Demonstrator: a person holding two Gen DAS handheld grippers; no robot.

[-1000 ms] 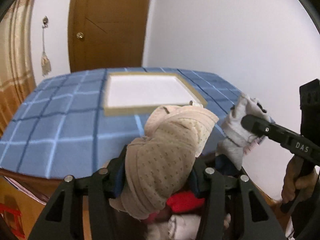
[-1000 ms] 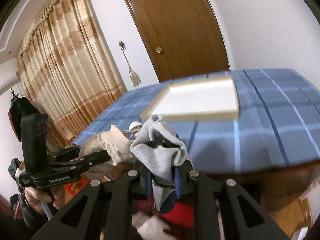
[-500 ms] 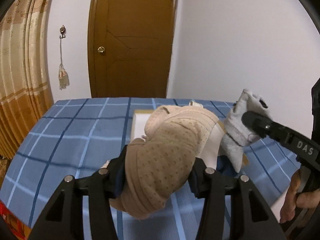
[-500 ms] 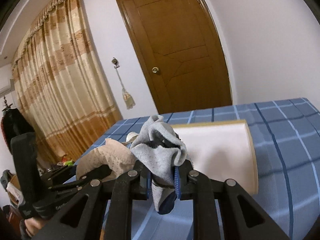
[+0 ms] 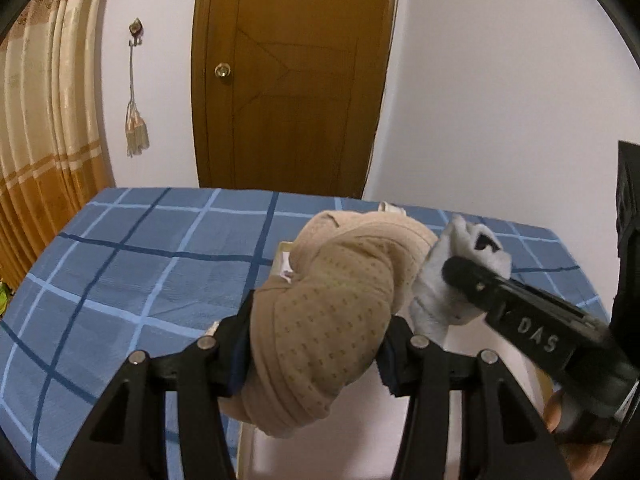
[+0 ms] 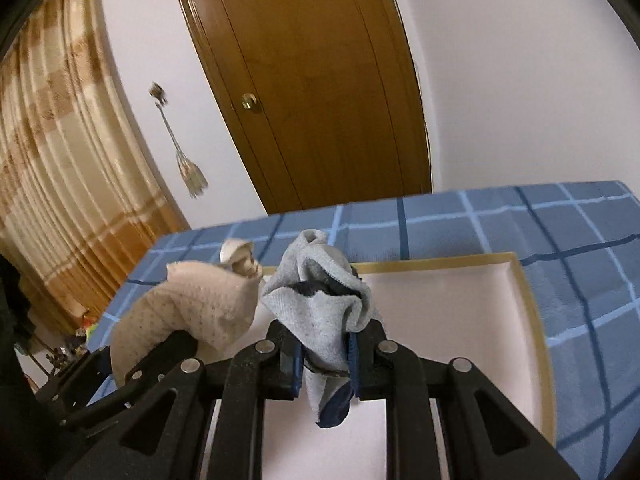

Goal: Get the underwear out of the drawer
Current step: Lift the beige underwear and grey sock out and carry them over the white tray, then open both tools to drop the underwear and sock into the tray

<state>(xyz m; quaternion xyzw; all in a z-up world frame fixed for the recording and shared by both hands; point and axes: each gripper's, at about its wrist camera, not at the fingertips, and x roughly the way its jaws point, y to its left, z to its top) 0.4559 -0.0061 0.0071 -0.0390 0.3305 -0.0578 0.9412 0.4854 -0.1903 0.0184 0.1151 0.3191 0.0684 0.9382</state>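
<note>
Beige dotted knit fills the left gripper (image 5: 316, 344): its jaws stand partly open, clamped on a bulky rolled beige garment (image 5: 320, 320). The right gripper (image 6: 326, 354) has its jaws nearly closed on a thin grey garment (image 6: 320, 300) with a dark blue lining. Both pieces of underwear are clear of the drawer, which is not in view, and hang over the white tray (image 6: 460, 320) lying on the blue checked bedspread (image 5: 132, 264).

The step in hand appears to be delivery to the tray. Lower each bundle until cloth rests on the tray floor, then release. Keep the two grippers apart, since the garments sit just beside each other. Avoid dropping from height; the beige roll may unroll over the rim.
</note>
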